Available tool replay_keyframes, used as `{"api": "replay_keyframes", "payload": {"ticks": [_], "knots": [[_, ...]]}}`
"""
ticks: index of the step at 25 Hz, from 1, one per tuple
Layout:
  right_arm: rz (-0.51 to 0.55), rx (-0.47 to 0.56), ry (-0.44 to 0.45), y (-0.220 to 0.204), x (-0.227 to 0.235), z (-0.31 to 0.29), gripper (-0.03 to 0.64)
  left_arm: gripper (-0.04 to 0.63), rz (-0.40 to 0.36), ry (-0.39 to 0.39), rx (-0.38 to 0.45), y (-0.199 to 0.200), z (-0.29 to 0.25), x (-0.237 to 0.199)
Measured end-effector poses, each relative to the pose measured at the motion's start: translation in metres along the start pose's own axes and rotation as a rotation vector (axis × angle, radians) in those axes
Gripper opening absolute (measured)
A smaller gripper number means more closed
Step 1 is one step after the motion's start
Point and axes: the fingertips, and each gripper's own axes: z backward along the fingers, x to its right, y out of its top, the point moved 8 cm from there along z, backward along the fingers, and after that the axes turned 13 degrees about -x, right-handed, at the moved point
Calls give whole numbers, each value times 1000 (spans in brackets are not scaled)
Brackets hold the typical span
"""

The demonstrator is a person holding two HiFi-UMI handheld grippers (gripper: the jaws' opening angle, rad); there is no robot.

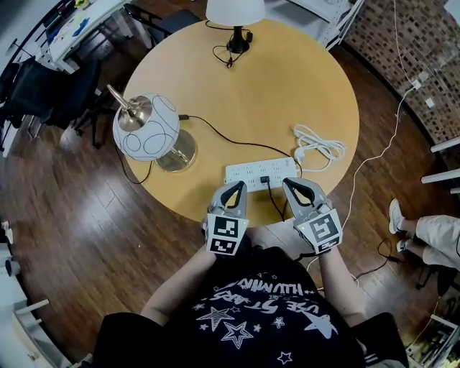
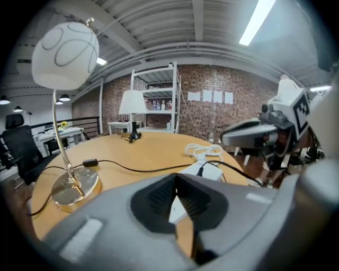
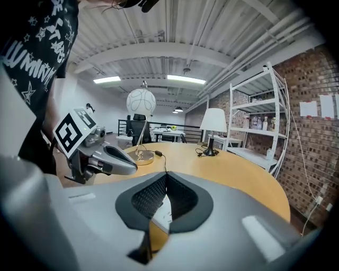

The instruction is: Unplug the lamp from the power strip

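A white power strip (image 1: 248, 172) lies near the table's front edge with a black plug (image 1: 264, 179) seated in it. A black cord (image 1: 215, 132) runs from the strip toward the globe lamp (image 1: 146, 126), which has a white shade and a brass base (image 1: 180, 152). My left gripper (image 1: 235, 187) is shut and empty, its tips just short of the strip's left half. My right gripper (image 1: 291, 183) is shut and empty too, at the strip's right end. In the left gripper view the strip (image 2: 211, 171) lies just beyond the closed jaws.
A coiled white cable (image 1: 320, 144) lies right of the strip. A second lamp with a white shade (image 1: 235, 10) and black base (image 1: 238, 44) stands at the round table's (image 1: 287, 86) far edge. Chairs and desks stand at the back left, shelving at the back right.
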Motion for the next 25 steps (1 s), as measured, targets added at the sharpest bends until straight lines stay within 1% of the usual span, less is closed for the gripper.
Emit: {"api": "replay_keyframes", "payload": {"ticks": [3,5,7,10,11,14,19,23,25], "knots": [[-3,-62,-3,4,-1,-10,9,5,-35,-60,-49,-1,-13,4],[27,-97,1,1,0,-17,9,5,-42,-76,-81,2,-21,4],[55,-136,37,-4,0,-24,9,5,-30,-82,-117,2,-30,4],[88,-178,143,-13,-4,-30,9,5,-14,-72,-189,-4,-40,5],[99,-183,164,-15,-4,-32,9,5,-13,-68,-210,-5,-43,6],[130,-203,194,-18,0,-38,9,5,-2,-59,-253,-4,-48,5],[190,-239,266,-21,7,-44,9,5,58,-27,-287,0,-52,9],[268,-277,291,-18,9,-49,9,5,59,-3,-312,0,-54,13],[295,-297,312,-19,7,-54,12,5,67,-5,-326,1,-55,12]]}}
